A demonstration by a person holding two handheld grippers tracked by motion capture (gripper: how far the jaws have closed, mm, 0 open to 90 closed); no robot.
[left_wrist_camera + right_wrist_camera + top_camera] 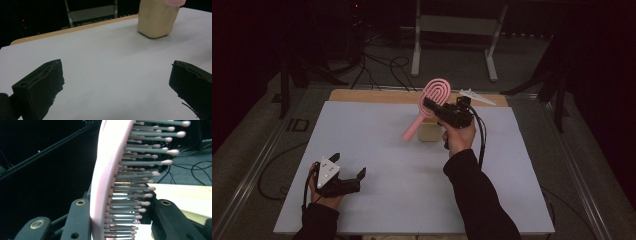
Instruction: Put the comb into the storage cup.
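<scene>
Holding pink hairbrush point(430, 102) aloft, pinched in right claw point(432, 106) | left claw point(348, 167) spread, idle on table point(387, 165) | brush not yet set down

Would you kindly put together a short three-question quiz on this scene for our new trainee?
1. True or false: the right gripper is clamped on the head of the pink hairbrush.
2. The left gripper is: A) shut on the brush, B) open with nothing between its jaws, C) lifting the block.
3. Fill in: the brush's handle hangs above the beige ____ on the white table cover.

Key: 1 true, with the pink back against one jaw and the bristles toward the other in the right gripper view. 2 B. 3 block.
</scene>
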